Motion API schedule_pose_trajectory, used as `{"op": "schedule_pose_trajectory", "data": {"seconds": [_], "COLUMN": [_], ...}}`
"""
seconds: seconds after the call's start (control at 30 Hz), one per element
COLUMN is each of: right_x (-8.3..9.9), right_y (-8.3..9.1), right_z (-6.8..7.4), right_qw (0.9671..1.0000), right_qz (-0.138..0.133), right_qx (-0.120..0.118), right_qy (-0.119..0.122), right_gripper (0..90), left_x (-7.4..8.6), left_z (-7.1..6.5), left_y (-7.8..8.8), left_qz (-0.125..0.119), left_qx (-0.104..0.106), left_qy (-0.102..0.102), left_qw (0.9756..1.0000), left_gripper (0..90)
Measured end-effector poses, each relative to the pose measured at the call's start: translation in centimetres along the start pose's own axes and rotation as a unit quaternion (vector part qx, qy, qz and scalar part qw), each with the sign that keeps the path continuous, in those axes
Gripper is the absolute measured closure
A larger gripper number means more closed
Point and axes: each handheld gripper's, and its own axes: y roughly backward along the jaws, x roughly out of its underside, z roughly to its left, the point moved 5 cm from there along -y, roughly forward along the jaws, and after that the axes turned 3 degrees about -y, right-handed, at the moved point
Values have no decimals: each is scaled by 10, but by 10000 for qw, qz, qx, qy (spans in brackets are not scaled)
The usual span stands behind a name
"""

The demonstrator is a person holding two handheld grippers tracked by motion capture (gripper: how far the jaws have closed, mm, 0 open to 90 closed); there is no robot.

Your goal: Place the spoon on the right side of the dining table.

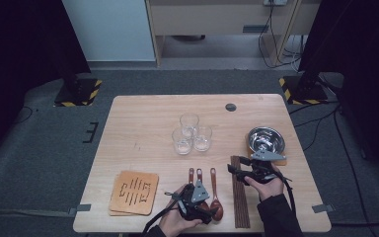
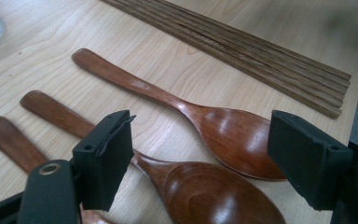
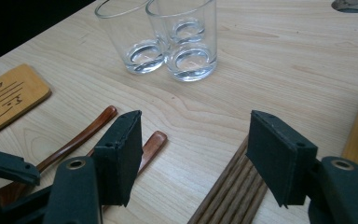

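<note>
Three brown wooden spoons [image 1: 212, 180] lie side by side near the table's front edge, handles pointing away from me. My left gripper [image 1: 210, 214] hovers low over their bowls. In the left gripper view its jaws [image 2: 200, 140] stand apart, open, with two spoon bowls [image 2: 235, 137] below and between them, untouched by the pads. A bundle of dark wooden chopsticks [image 1: 240, 197] lies to the right of the spoons. My right gripper [image 1: 233, 168] is open over the far end of the chopsticks [image 3: 233, 196], nothing between its pads [image 3: 193, 140].
Three empty glasses [image 1: 191, 133] cluster at the table's middle. A steel bowl [image 1: 265, 139] sits on a wooden coaster at the right. A slotted wooden trivet [image 1: 134, 191] lies front left. A round cable hole [image 1: 231, 107] is near the far edge.
</note>
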Motion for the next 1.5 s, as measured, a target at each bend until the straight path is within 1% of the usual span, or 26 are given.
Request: {"op": "schedule_pose_trajectory", "data": {"seconds": [0.17, 0.3, 0.33, 0.43, 0.47, 0.67, 0.83, 0.97, 1.1, 1.2, 1.27, 1.37, 1.4, 1.5], "right_x": [0, 2, 2, 2, 3, 6, 10, 12, 14, 16, 17, 20, 21, 21], "right_y": [-5, -10, -11, -14, -15, -21, -27, -30, -33, -36, -37, -40, -41, -42], "right_z": [4, 9, 9, 14, 14, 17, 22, 24, 26, 28, 29, 30, 30, 33], "right_qw": [10000, 9999, 9998, 9997, 9996, 9992, 9984, 9980, 9974, 9968, 9965, 9955, 9954, 9948], "right_qz": [58, 128, 145, 149, 164, 301, 425, 470, 545, 604, 633, 721, 734, 727], "right_qx": [-26, -103, -121, -199, -233, -273, -368, -416, -462, -519, -535, -589, -596, -685], "right_qy": [30, 27, 33, -39, -14, -41, -76, -101, -97, -115, -123, -150, -125, -177], "right_gripper": [361, 363, 363, 365, 366, 372, 375, 374, 373, 373, 373, 377, 378, 380], "left_x": [0, 0, 0, 1, 1, 2, 2, 3, 3, 4, 5, 7, 7, 8], "left_z": [-3, -4, -4, -5, -5, -7, -9, -10, -10, -10, -10, -12, -12, -12], "left_y": [-4, -7, -8, -9, -10, -14, -17, -19, -21, -22, -23, -24, -24, -23], "left_qz": [60, 66, 67, 88, 92, 153, 202, 265, 247, 252, 255, 175, 140, 111], "left_qx": [27, 60, 66, 97, 103, 142, 178, 153, 128, 61, 61, 9, -16, -50], "left_qy": [-62, -80, -112, -139, -139, -154, -194, -251, -257, -307, -318, -325, -338, -322], "left_qw": [10000, 9999, 9999, 9998, 9998, 9997, 9994, 9992, 9993, 9992, 9992, 9993, 9993, 9994], "left_gripper": [213, 211, 209, 206, 205, 205, 205, 205, 204, 205, 205, 209, 212, 214]}}
